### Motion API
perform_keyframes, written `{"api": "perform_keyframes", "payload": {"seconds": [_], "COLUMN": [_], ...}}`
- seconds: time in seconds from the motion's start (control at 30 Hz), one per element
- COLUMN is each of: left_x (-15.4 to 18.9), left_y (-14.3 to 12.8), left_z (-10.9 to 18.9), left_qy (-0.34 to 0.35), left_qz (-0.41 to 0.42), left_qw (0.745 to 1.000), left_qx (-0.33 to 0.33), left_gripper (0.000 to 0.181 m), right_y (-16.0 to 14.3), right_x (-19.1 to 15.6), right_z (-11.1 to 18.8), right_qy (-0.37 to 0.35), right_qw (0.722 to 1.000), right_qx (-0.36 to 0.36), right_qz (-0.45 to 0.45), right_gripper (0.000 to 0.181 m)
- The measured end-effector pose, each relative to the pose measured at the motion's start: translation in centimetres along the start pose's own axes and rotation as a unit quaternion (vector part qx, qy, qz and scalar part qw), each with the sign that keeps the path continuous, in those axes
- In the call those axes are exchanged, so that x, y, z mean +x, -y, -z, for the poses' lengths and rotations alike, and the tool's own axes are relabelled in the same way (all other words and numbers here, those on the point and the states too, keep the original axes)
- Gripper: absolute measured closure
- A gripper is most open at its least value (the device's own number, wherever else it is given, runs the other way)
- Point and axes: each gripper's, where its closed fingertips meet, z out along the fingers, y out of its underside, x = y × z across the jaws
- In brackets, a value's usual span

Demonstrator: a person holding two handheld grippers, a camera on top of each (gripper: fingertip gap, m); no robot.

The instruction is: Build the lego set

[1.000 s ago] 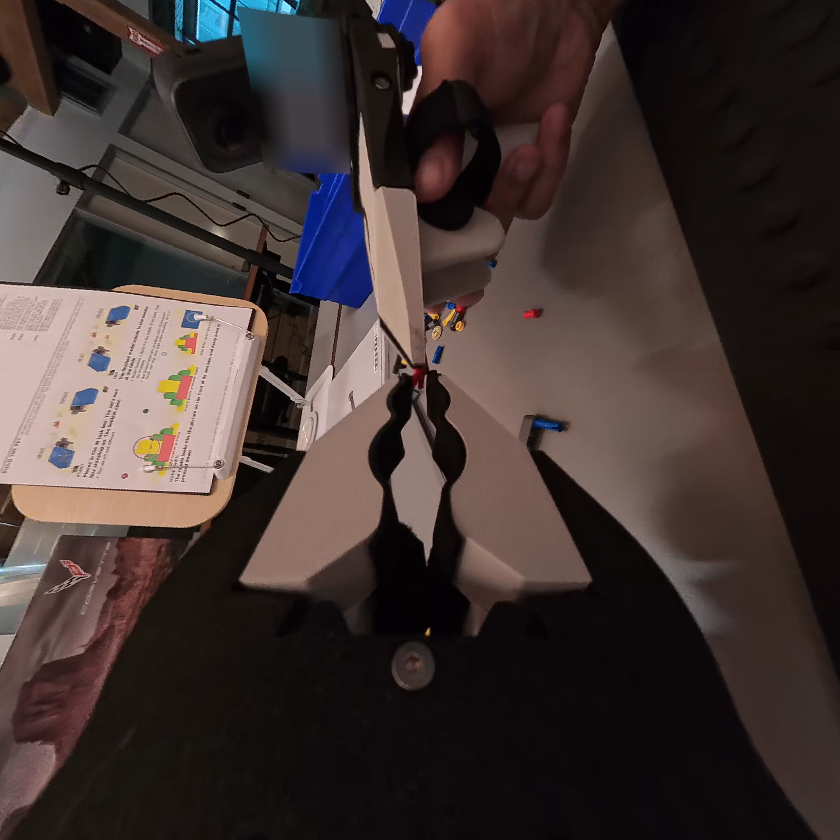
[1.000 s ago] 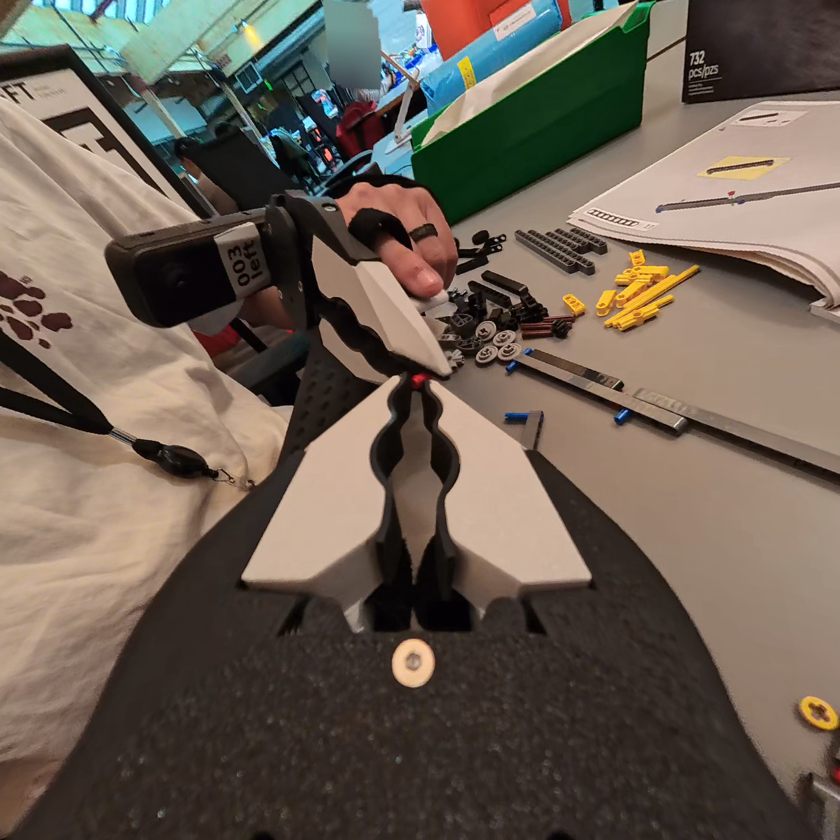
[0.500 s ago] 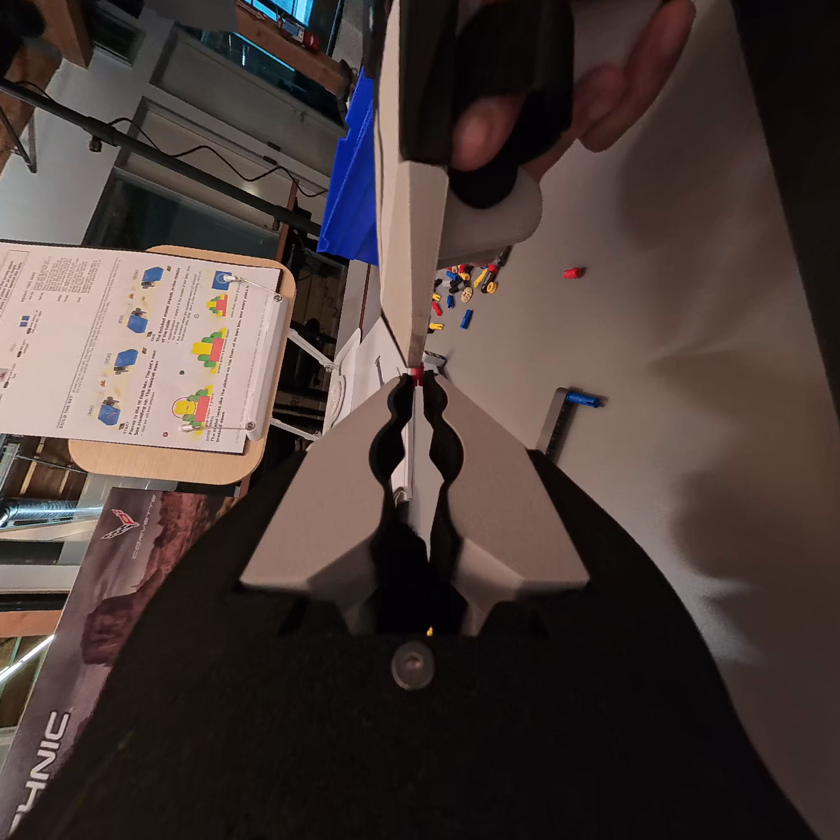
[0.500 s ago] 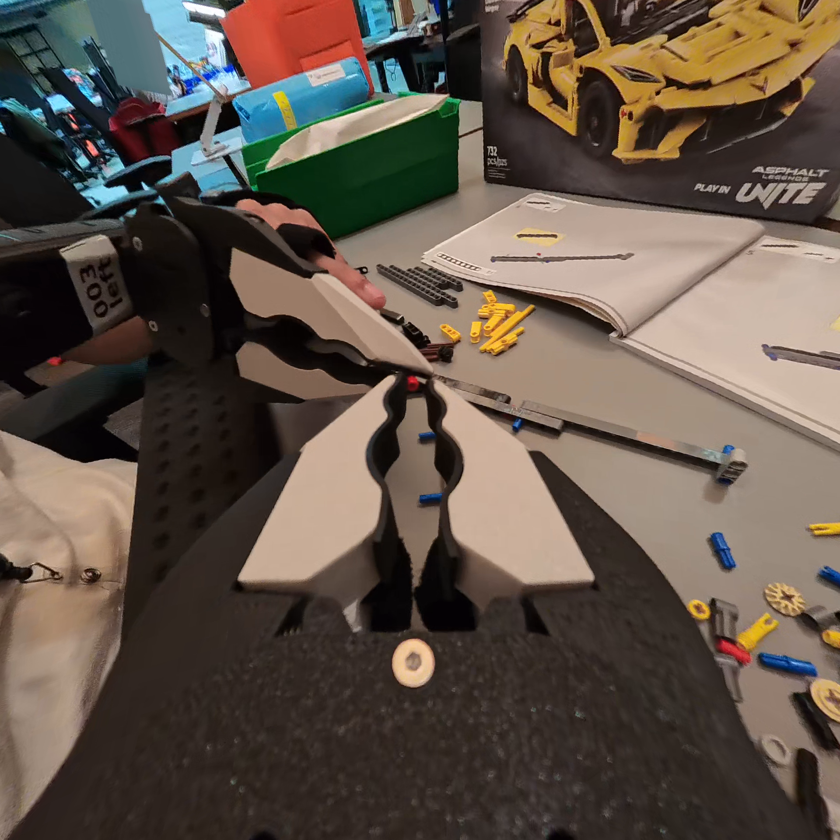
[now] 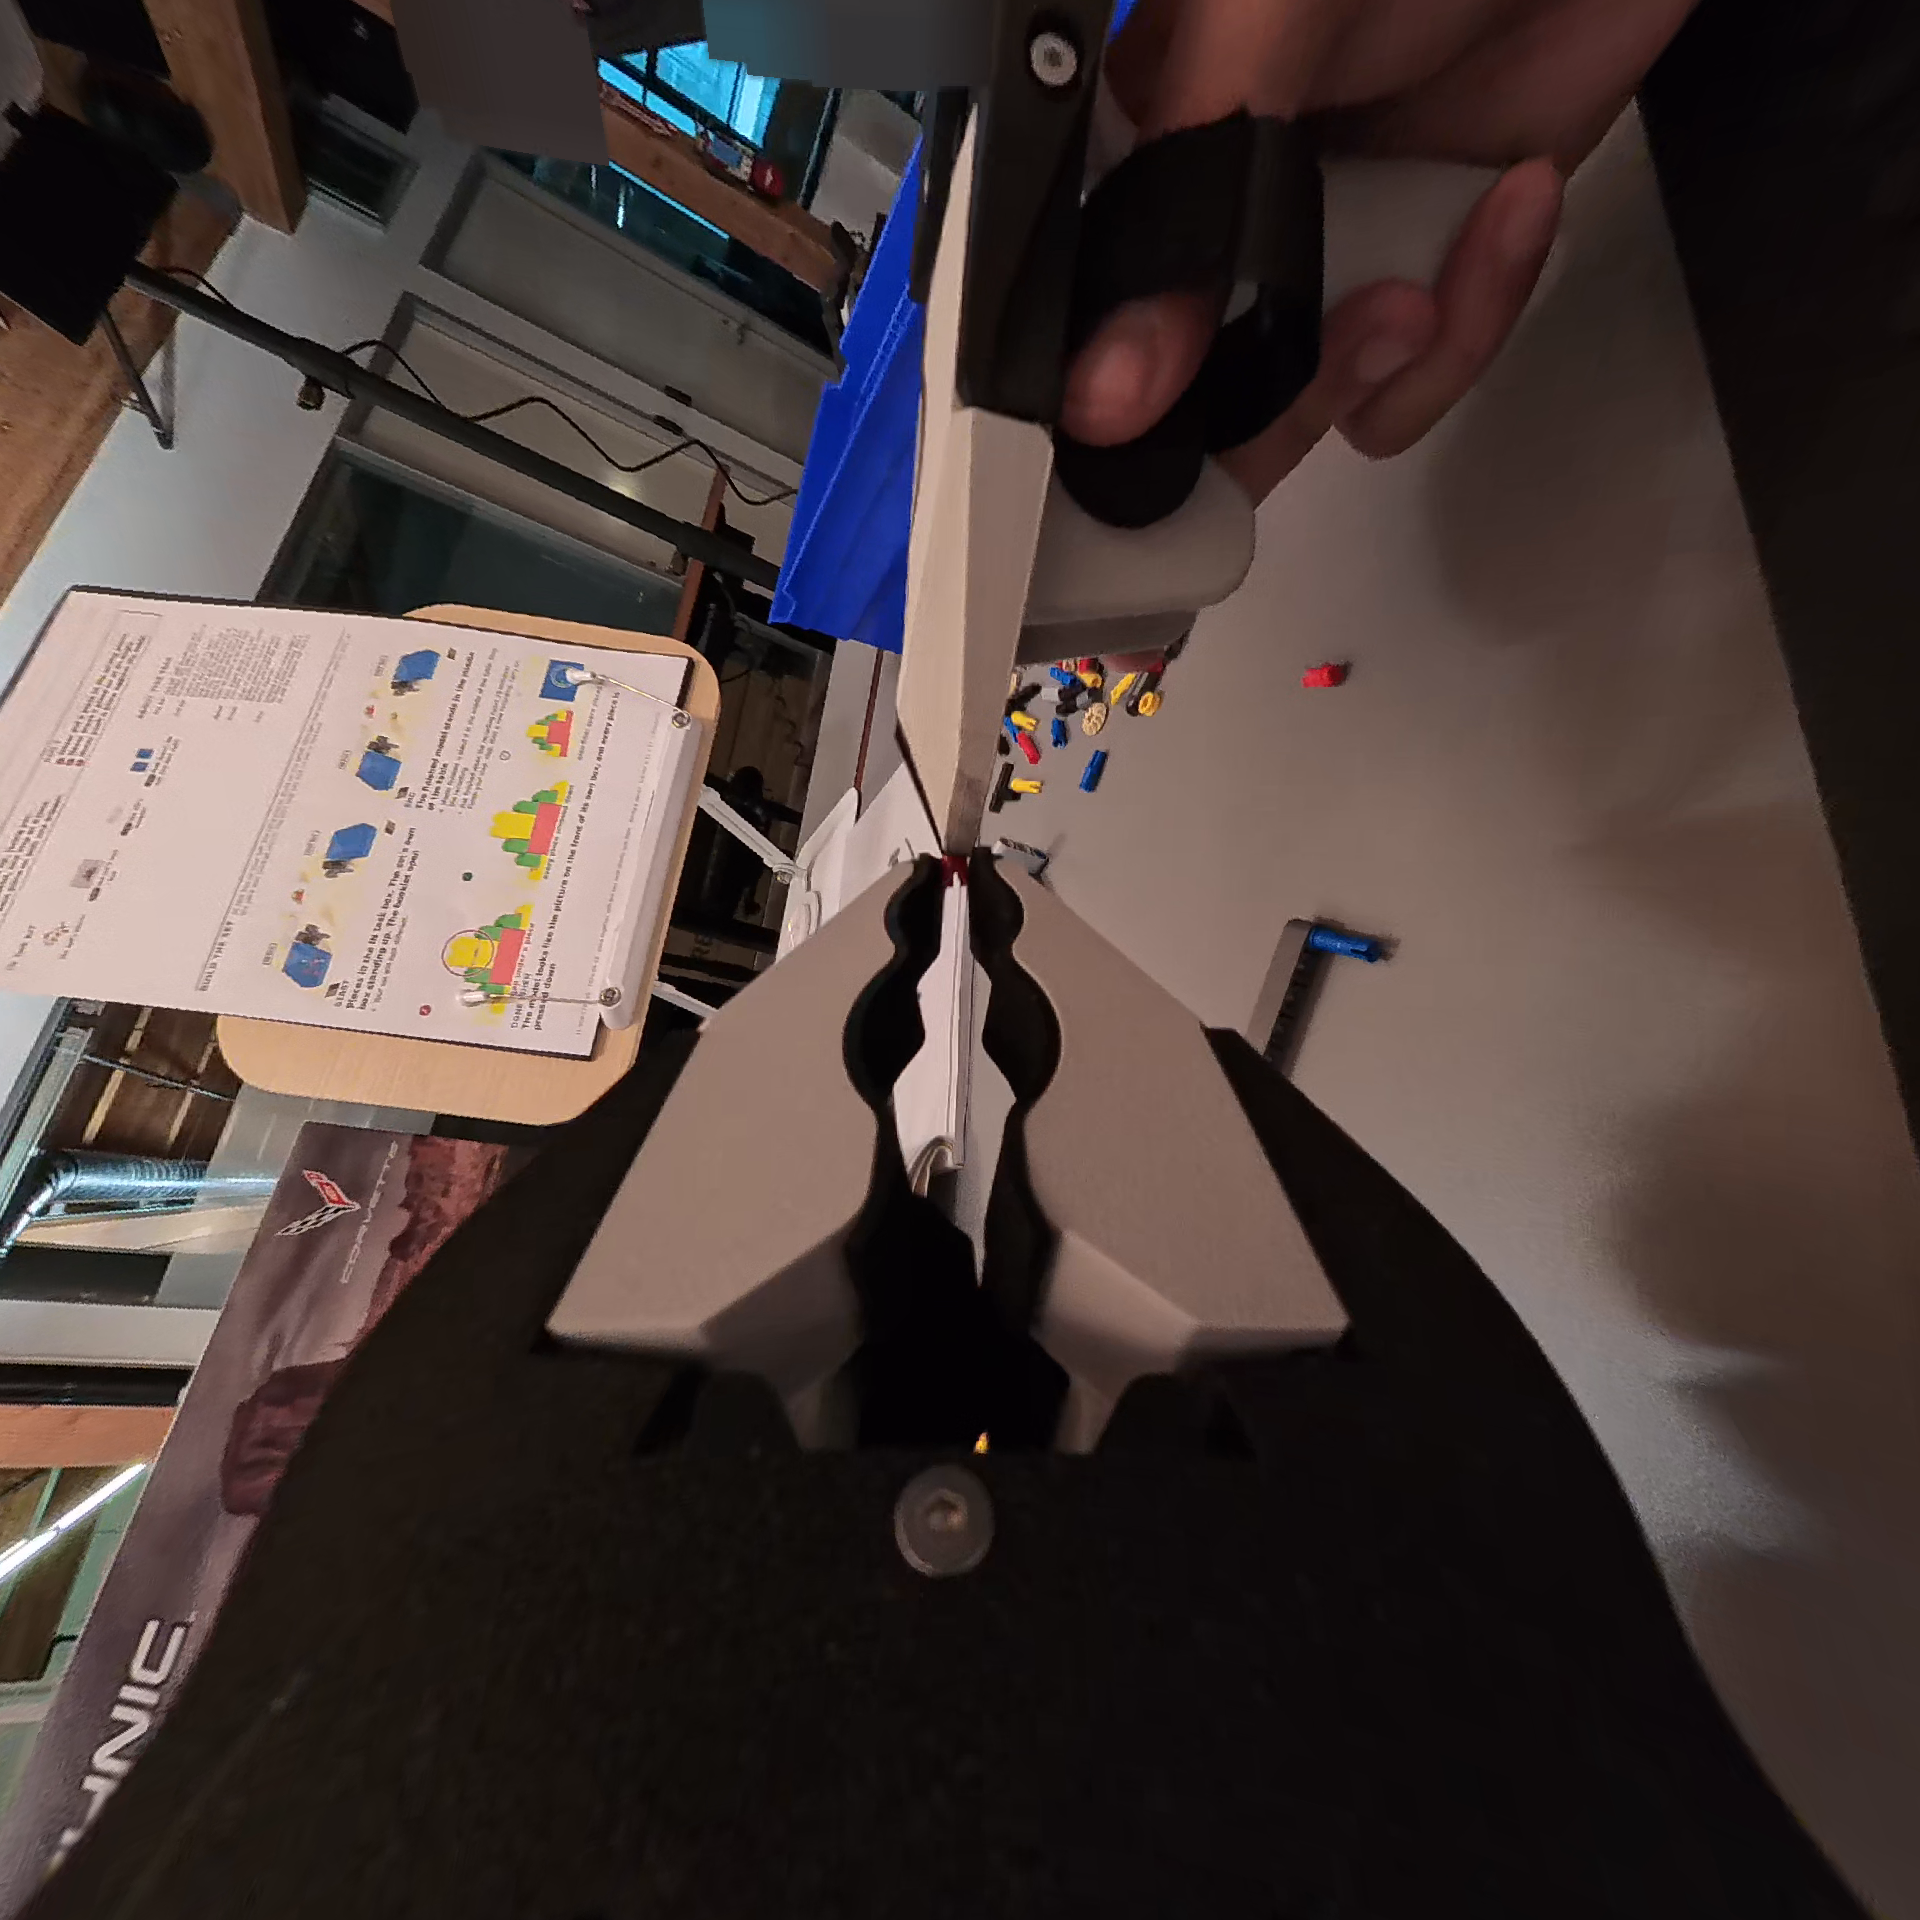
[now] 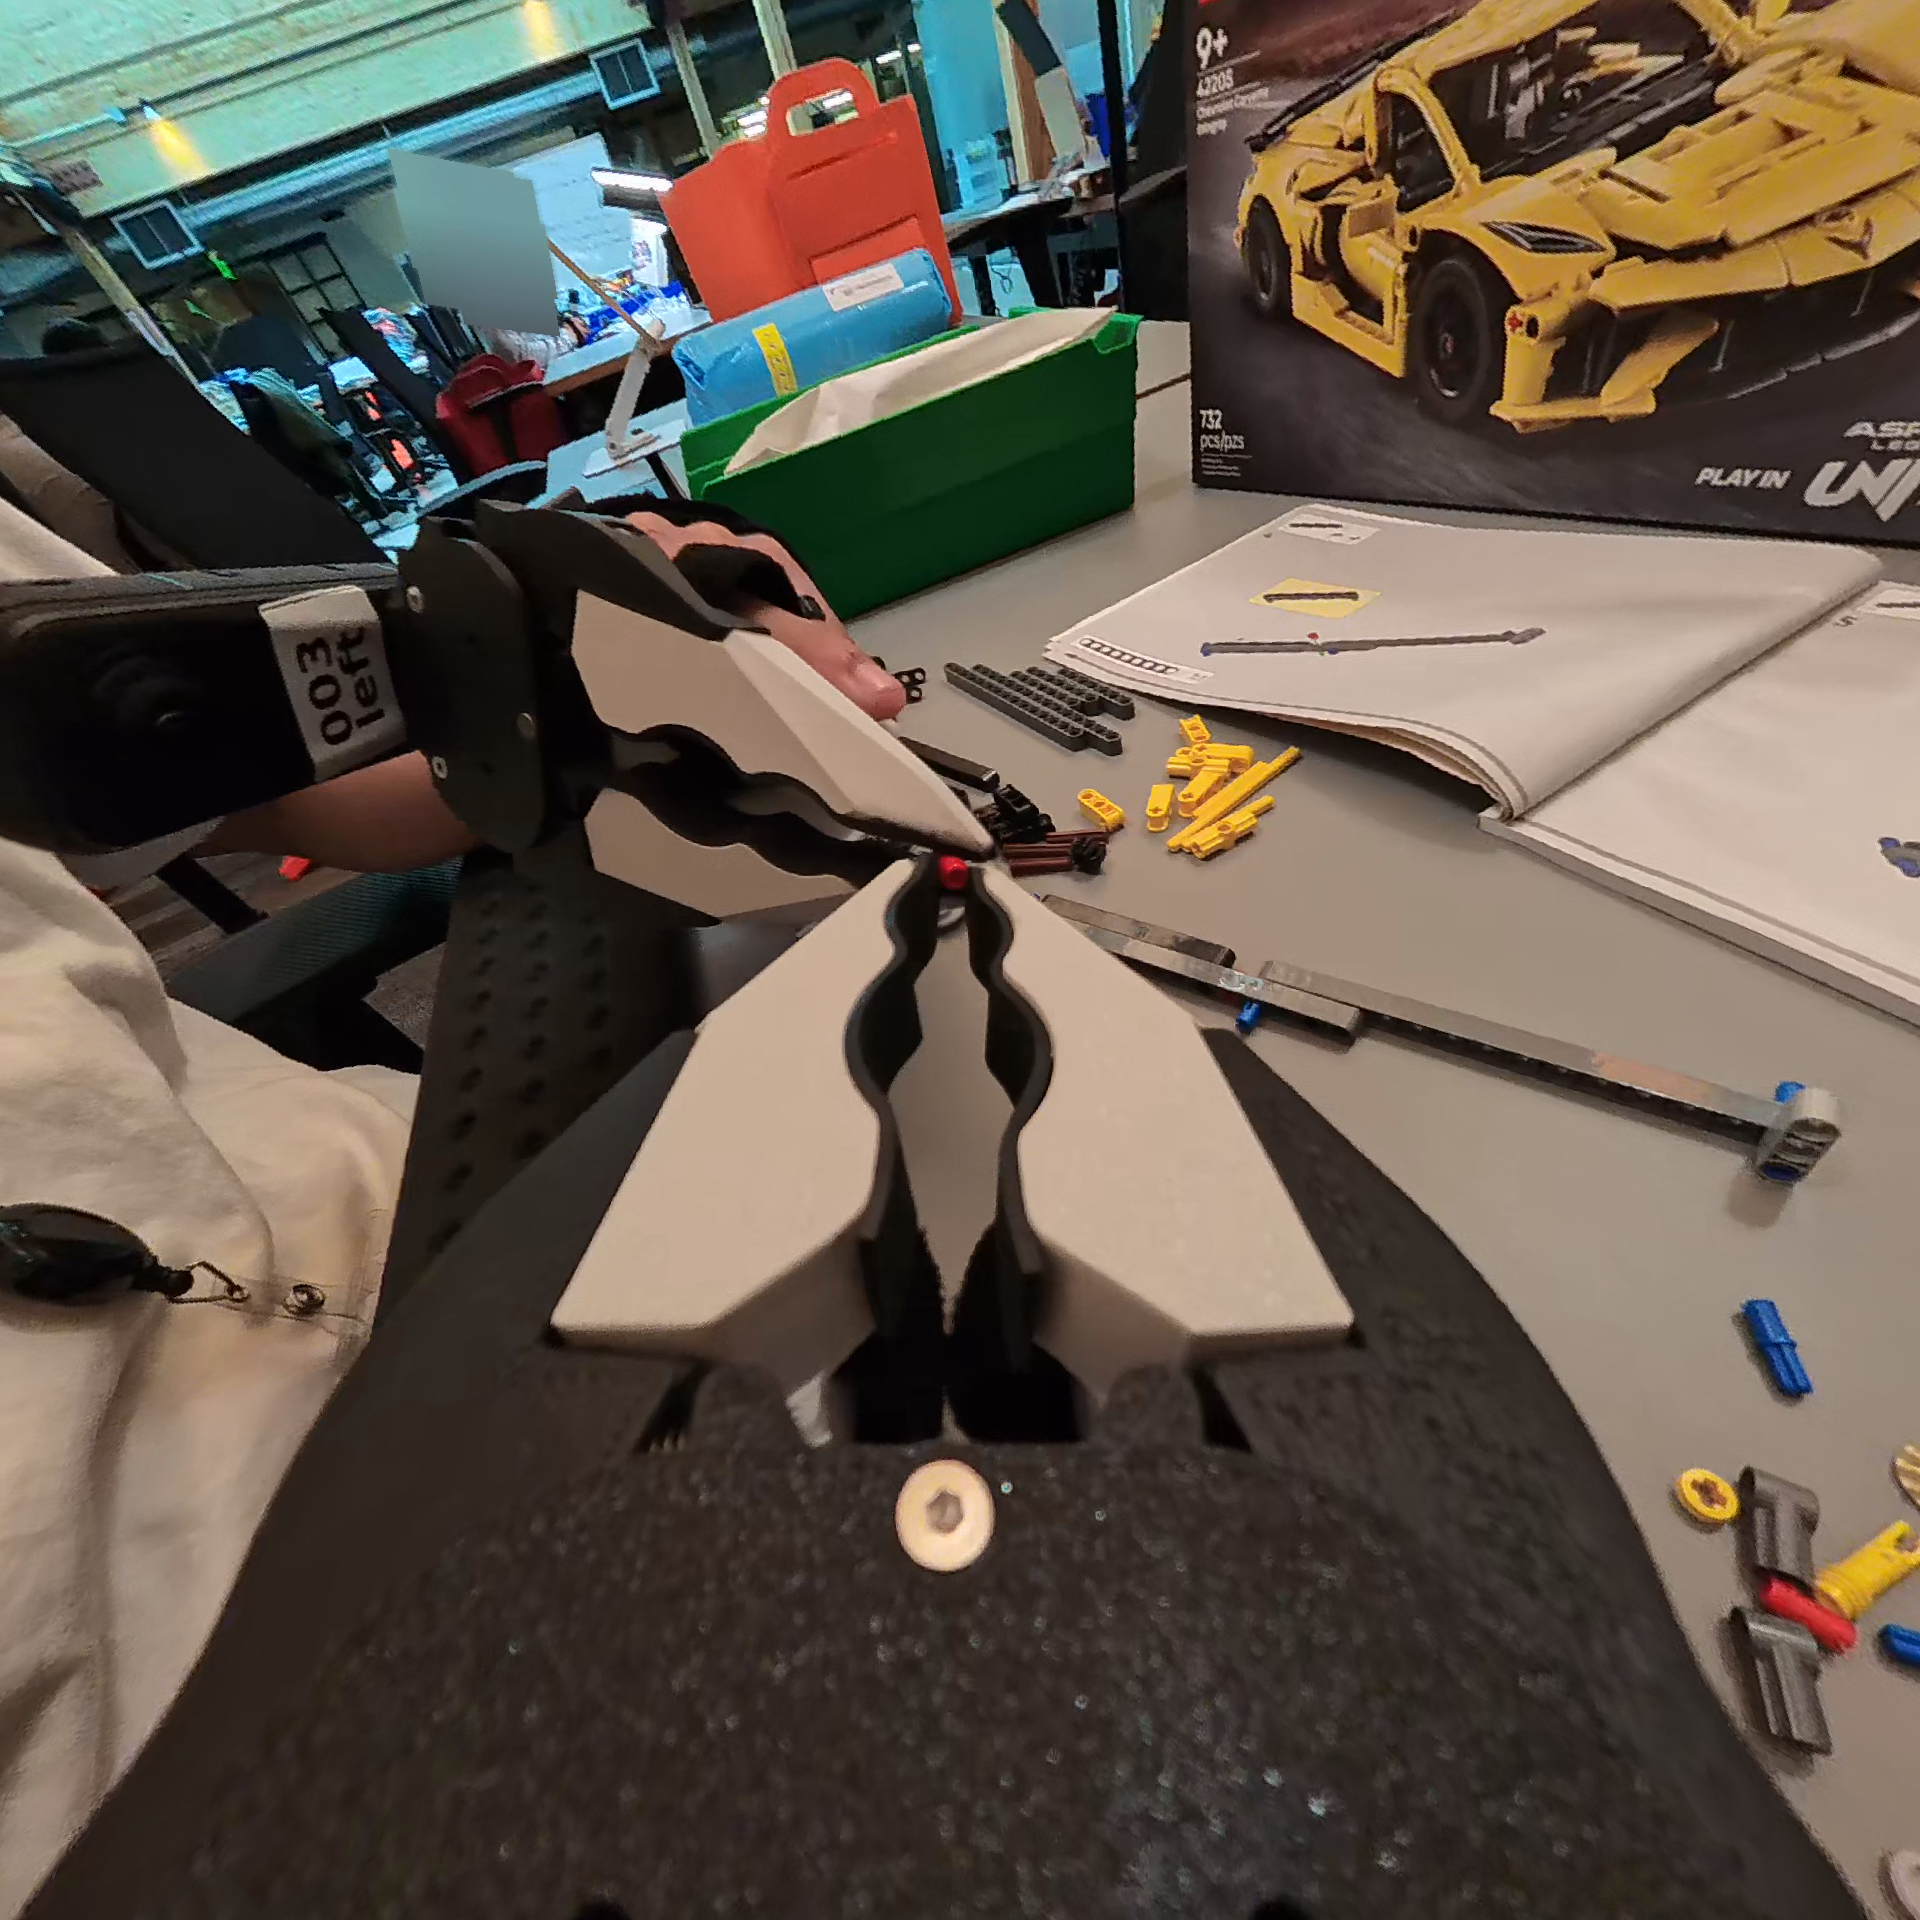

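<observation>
A small red pin (image 6: 948, 871) is pinched between the tips of my right gripper (image 6: 948, 878), which is shut on it above the grey table. My left gripper (image 6: 961, 840) comes in from the left with its jaws closed, its tip touching the same pin. In the left wrist view the red pin (image 5: 954, 871) sits between the tips of my left gripper (image 5: 954, 875), and the right gripper (image 5: 961, 821) meets it from above, edge-on. A long grey beam assembly (image 6: 1507, 1049) with blue pins lies on the table beyond; a short grey beam (image 5: 1288, 987) with a blue pin shows in the left wrist view.
An open instruction booklet (image 6: 1507, 665), the set's box (image 6: 1558, 260) and a green bin (image 6: 935, 457) stand at the back. Black beams (image 6: 1039, 696), yellow pieces (image 6: 1216, 790), a blue pin (image 6: 1777, 1345) and mixed pieces (image 6: 1787, 1579) lie loose. A clipboard (image 5: 343, 821) and a blue bin (image 5: 862, 447) show left. My left and right fingertips are right by each other.
Both grippers have stayed tip to tip on the red pin. The pair has turned together, so the right view has swung rightward from the person's shirt towards the box and booklet.
</observation>
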Motion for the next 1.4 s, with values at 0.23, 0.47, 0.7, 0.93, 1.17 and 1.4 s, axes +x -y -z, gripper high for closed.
{"api": "perform_keyframes", "payload": {"seconds": [0.23,0.47,0.7,0.93,1.17,1.4], "left_x": [-0.1,0.0,0.9,1.3,1.0,0.2], "left_y": [0.4,0.4,0.2,-0.5,-0.9,-4.5], "left_z": [0.4,0.2,0.2,-0.1,-0.4,-0.1], "left_qy": [-0.012,-0.008,-0.068,-0.085,-0.094,-0.098], "left_qz": [0.030,-0.004,0.052,0.078,0.161,0.340], "left_qw": [0.999,1.000,0.996,0.993,0.982,0.931], "left_qx": [0.027,0.023,0.027,0.013,0.000,-0.088], "left_gripper": [0.179,0.180,0.180,0.179,0.171,0.166], "right_y": [0.1,0.0,-0.7,-1.1,-0.5,0.4], "right_x": [-0.5,-0.5,-0.5,0.2,0.6,3.0], "right_z": [0.3,0.3,0.1,-0.1,0.4,2.1], "right_qy": [0.030,0.031,0.009,-0.018,-0.039,-0.110], "right_qw": [0.999,0.999,0.999,0.997,0.996,0.991], "right_qx": [0.022,0.021,0.009,-0.002,0.016,0.046], "right_qz": [-0.020,-0.019,0.044,0.072,0.081,0.068], "right_gripper": [0.177,0.177,0.177,0.177,0.177,0.177]}}
